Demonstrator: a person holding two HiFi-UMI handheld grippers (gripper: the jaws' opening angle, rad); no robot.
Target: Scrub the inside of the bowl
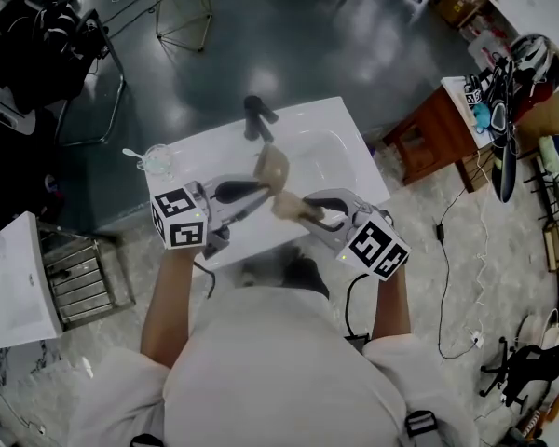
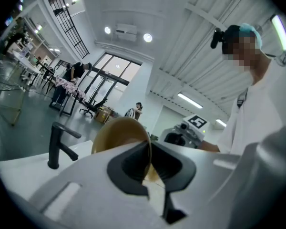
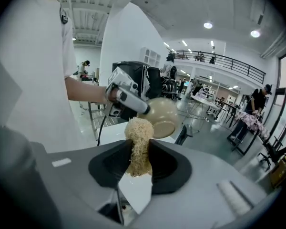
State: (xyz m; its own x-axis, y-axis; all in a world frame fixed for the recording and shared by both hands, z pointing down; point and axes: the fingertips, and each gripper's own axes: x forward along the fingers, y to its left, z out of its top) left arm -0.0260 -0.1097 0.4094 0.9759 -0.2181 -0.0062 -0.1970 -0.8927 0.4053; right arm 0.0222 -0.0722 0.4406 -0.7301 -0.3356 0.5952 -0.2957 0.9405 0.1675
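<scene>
- White sink [image 1: 354, 170] sits in front of the person, with a black faucet [image 1: 256, 117] at the back edge. Both grippers are raised over the basin.
- The left gripper [image 1: 257, 188] is nearly shut, pinching the rim of the tan bowl [image 1: 271, 166]. Its own view shows the rim edge running straight down between the pads. The bowl is off the sink, tipped on edge, with nothing else supporting it.
- The right gripper [image 1: 307, 210] is about half open and clamped on a pale fibrous scrubber [image 3: 139, 144]. The wad fills the gap and sticks out past the tips.
- Key relation: the bowl lies ahead of the scrubber and slightly to its left, just beside it. I can't confirm contact from any view.
- The right gripper view appears to show the bowl's rounded outer wall and foot, so my read is that the mouth faces away from the scrubber.
- Likely next need: rotate the bowl with the left gripper, or bring the right one round the rim, so the scrubber enters the cavity. The right gripper does the work and the left only holds.
- Risk: a thin rim pinch could slip under scrubbing force.
- A small clear glass [image 1: 156, 159] stands at the sink's left corner, well clear of the action.
</scene>
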